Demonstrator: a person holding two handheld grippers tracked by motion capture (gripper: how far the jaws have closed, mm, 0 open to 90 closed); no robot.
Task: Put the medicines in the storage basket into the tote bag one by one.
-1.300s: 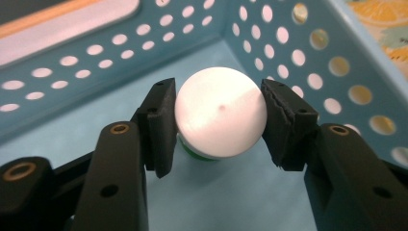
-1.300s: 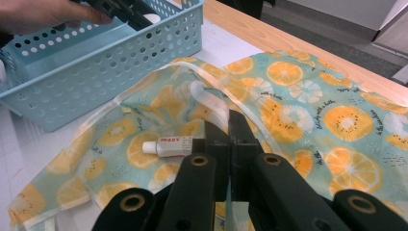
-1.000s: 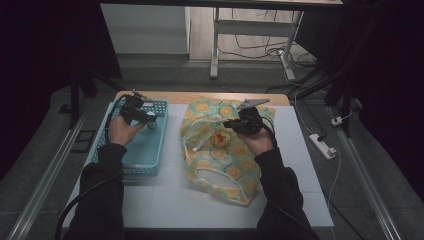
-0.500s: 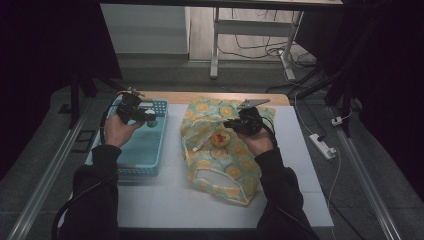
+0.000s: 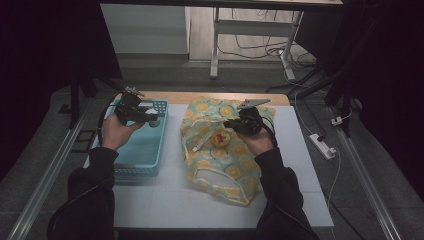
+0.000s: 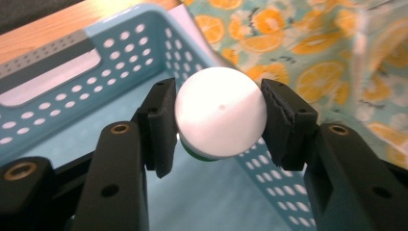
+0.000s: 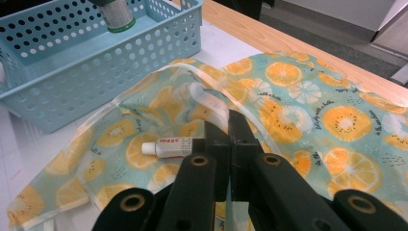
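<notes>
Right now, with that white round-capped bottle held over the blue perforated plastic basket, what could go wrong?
1. The left gripper holds the white round-capped bottle only by its smooth curved cap; it might slip or swing out above the blue perforated plastic basket.
2. The right gripper is shut on the orange-slice print fabric bag; any pull could drag the bag and roll the small white tube and the orange round item away.
</notes>
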